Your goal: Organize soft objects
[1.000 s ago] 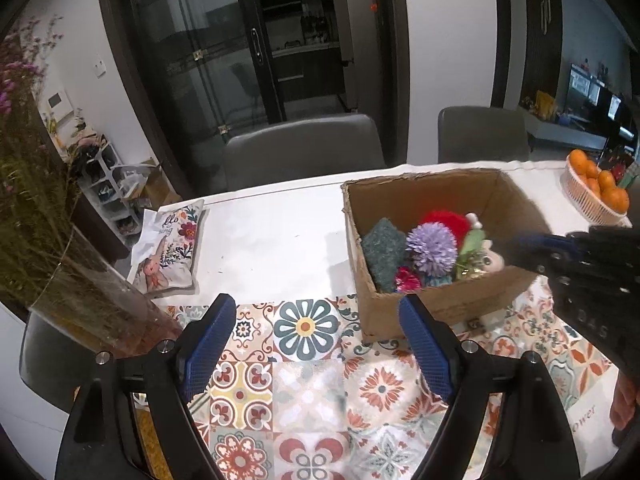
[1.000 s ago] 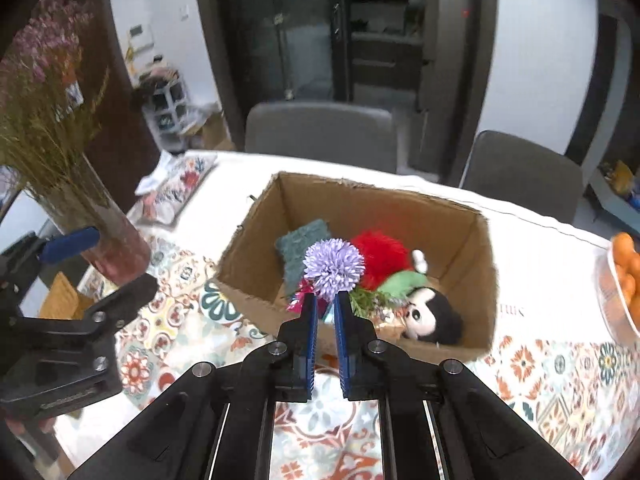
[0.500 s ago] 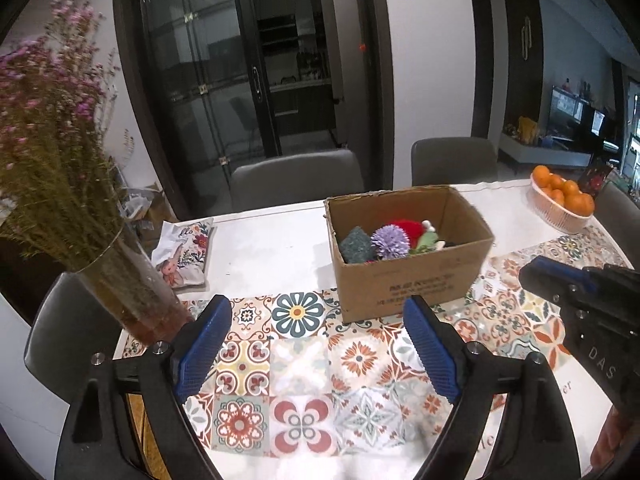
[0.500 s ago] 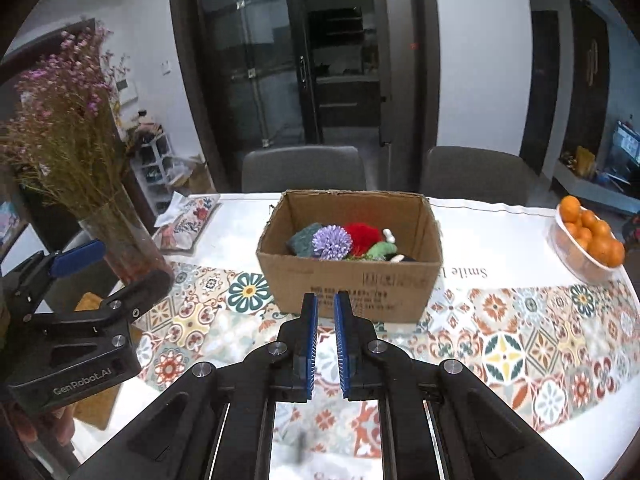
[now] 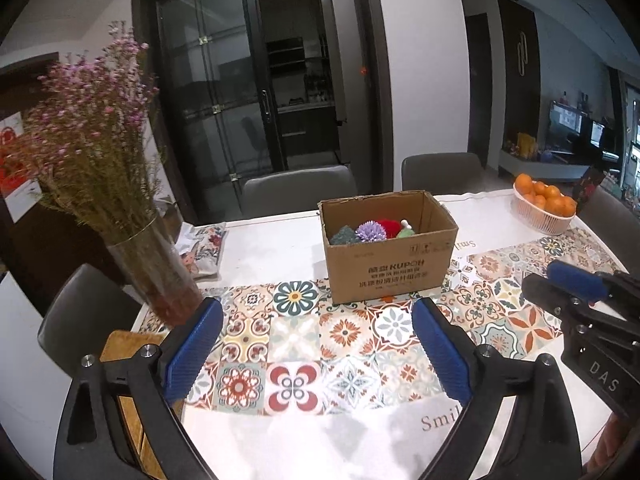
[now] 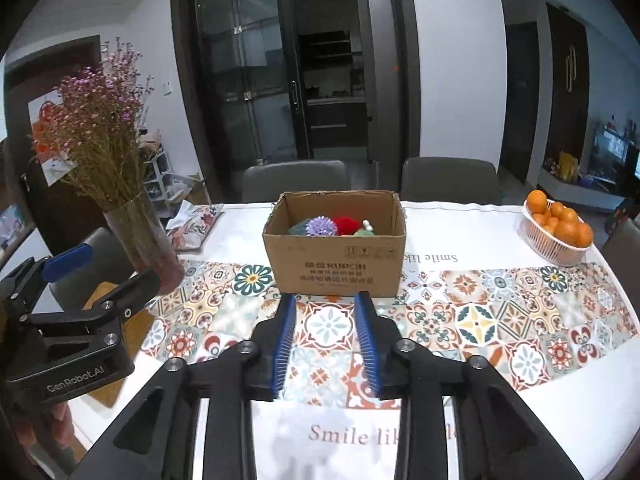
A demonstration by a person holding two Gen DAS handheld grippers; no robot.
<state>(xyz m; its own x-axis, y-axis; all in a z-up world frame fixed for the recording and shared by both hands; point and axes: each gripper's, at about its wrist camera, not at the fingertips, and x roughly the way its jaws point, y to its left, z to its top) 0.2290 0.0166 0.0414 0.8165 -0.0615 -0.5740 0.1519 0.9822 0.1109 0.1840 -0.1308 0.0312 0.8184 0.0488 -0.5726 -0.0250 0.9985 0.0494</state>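
Observation:
A brown cardboard box (image 5: 390, 268) (image 6: 336, 264) stands on the patterned tablecloth. Inside it lie a purple flower ball (image 5: 370, 231) (image 6: 321, 225), a red plush (image 5: 389, 226) (image 6: 347, 225), a dark green cloth (image 5: 343, 235) and a green-and-white toy (image 6: 365, 231). My left gripper (image 5: 316, 348) is open and empty, well in front of the box. My right gripper (image 6: 325, 340) is open and empty, also in front of the box. A floral pillow (image 5: 206, 248) (image 6: 192, 226) lies at the table's left.
A glass vase of dried purple flowers (image 5: 154, 268) (image 6: 146, 244) stands at the left. A white basket of oranges (image 5: 544, 210) (image 6: 558, 232) sits at the far right. Grey chairs (image 5: 298, 192) stand behind the table.
Both grippers have pulled back and away from the box. The right gripper, shut at the purple flower ball before, has opened; the ball lies in the box.

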